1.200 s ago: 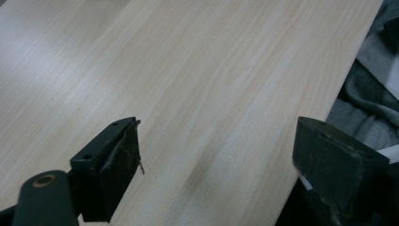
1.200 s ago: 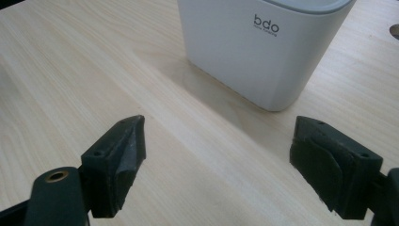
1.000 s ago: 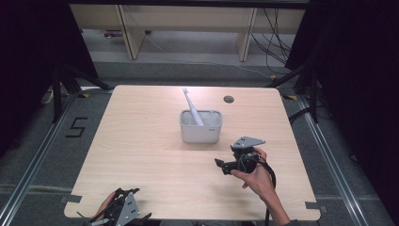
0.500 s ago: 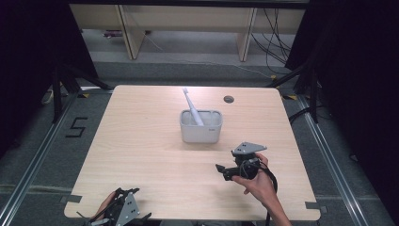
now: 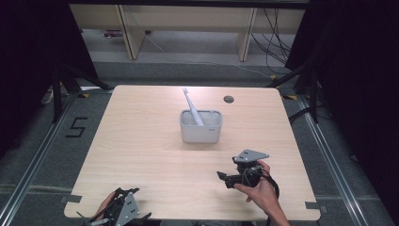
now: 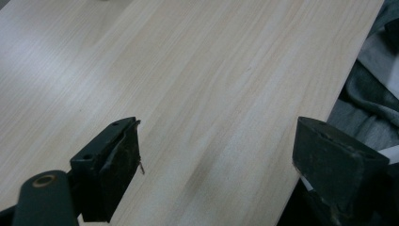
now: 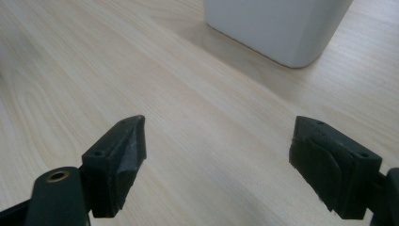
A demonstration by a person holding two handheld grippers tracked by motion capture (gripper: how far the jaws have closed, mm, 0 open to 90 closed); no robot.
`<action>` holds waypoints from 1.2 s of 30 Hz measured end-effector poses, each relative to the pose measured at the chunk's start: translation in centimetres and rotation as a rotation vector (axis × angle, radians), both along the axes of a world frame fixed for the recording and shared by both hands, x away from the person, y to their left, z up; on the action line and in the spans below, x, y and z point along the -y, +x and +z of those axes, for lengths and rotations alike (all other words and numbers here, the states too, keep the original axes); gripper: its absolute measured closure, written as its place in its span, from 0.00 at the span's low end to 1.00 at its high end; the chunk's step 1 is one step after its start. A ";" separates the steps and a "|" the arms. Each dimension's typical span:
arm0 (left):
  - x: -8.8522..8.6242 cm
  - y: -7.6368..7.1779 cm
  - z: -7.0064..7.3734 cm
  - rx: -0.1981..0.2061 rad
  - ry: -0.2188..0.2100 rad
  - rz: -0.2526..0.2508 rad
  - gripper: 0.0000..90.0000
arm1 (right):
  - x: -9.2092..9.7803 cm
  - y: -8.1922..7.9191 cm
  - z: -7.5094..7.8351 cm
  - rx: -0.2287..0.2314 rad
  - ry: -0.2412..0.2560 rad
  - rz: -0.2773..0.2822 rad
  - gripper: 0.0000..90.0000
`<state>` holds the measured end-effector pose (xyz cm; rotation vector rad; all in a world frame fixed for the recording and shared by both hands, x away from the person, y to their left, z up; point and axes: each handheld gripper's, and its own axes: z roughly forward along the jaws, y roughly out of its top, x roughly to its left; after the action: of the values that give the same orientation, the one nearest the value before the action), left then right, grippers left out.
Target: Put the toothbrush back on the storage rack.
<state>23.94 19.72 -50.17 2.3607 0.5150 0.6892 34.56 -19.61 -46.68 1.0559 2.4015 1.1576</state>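
A white rectangular holder (image 5: 201, 127) stands mid-table with a white toothbrush (image 5: 191, 105) leaning out of it toward the back left. My right gripper (image 5: 225, 178) is held low over the table's front right, jaws pointing left, open and empty. In the right gripper view its jaws stand wide apart over bare wood, with the holder (image 7: 277, 26) just ahead to the upper right. My left gripper (image 5: 123, 207) sits at the table's front left edge, open with nothing between its jaws; its own view shows the tabletop (image 6: 197, 84) beneath.
A round cable hole (image 5: 228, 99) lies at the table's back right. Grey cloth (image 6: 362, 103) shows past the table edge in the left gripper view. Wooden shelving (image 5: 188, 19) stands beyond the table, and dark curtains flank both sides.
My right gripper has drawn back toward the front of the table, away from the holder. The left gripper has stayed put.
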 end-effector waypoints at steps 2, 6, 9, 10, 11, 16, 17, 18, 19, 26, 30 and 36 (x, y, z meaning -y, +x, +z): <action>0.0 0.0 0.0 0.003 0.000 0.002 0.17 | 0.1 -0.1 -0.1 0.008 0.011 -0.003 0.22; 0.0 0.0 0.0 -0.004 0.003 -0.005 0.17 | 0.3 -0.4 -0.2 0.004 0.005 -0.005 0.22; 0.0 0.0 0.0 -0.003 0.002 -0.005 0.17 | 0.2 -0.7 -0.3 -0.016 0.021 -0.014 0.22; 0.0 0.0 0.0 -0.003 0.002 -0.005 0.17 | 0.3 -0.7 -0.3 -0.002 0.013 -0.004 0.22; 0.0 0.0 0.1 -0.003 0.002 -0.005 0.17 | 0.3 -0.8 -0.3 0.003 0.018 -0.004 0.22; 0.0 0.0 0.0 -0.003 0.002 -0.006 0.17 | 0.3 -1.2 -0.4 -0.010 0.026 -0.011 0.22; 0.0 0.0 0.0 0.007 -0.002 0.002 0.17 | 0.4 -1.2 -0.5 0.001 0.020 0.003 0.22; 0.0 0.0 0.0 0.004 -0.001 0.000 0.17 | 0.4 -1.4 -0.5 -0.010 0.022 -0.004 0.22; 0.0 0.0 0.0 0.004 0.000 0.000 0.17 | 0.4 -1.4 -0.6 -0.010 0.028 -0.003 0.22; 0.0 0.0 0.0 0.004 0.002 0.001 0.17 | 0.5 -2.1 -0.9 -0.023 0.033 0.000 0.22; 0.0 0.0 0.0 -0.006 0.005 -0.006 0.17 | 0.7 -2.4 -1.1 -0.008 0.024 0.006 0.23; 0.0 0.0 0.0 -0.006 0.004 -0.006 0.17 | 1.2 -2.8 -1.3 -0.023 0.028 0.005 0.22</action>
<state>23.91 19.70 -50.15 2.3679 0.5089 0.6817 31.72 -20.76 -48.00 1.0779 2.4133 1.1906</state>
